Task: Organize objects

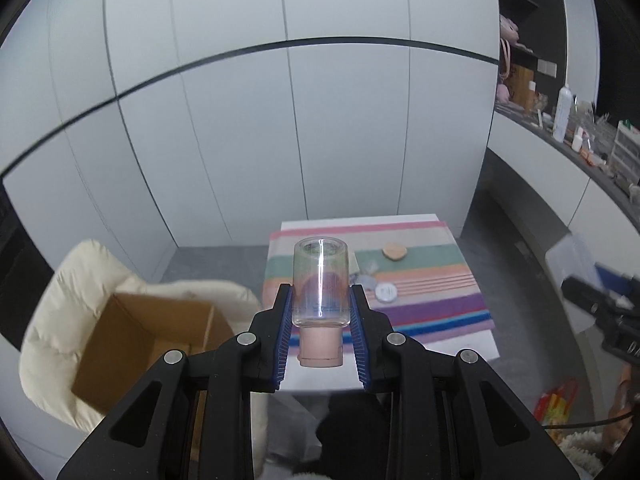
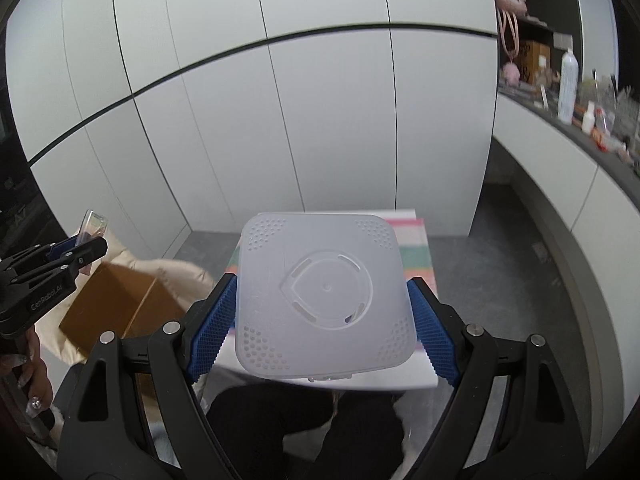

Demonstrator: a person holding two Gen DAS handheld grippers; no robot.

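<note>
Left gripper (image 1: 320, 300): black frame, ribbed blue pads, jaws narrowed onto one clear glass bottle with a pink cap (image 1: 320, 284), cap toward the camera, base pointing away. Right gripper (image 2: 322, 304): same build, jaws spread wide and clamped on the two sides of one translucent white square plastic lid with perforated corners (image 2: 322, 300).

Left wrist view only: beyond the bottle, a white table (image 1: 460, 344) under a striped multicoloured cloth (image 1: 420, 256) bearing one round white disc (image 1: 386, 292), one tan rounded piece (image 1: 394, 251) and some small clear items too blurred to count.

Right wrist view only: the lid hides most of that cloth, and a hand (image 2: 28, 372) grips the left tool's handle at the left edge.

Both views: one open brown cardboard box (image 1: 132, 344) on a cream quilted chair (image 1: 72, 280), left of the table; white panelled wall behind; cluttered shelf at far right.
</note>
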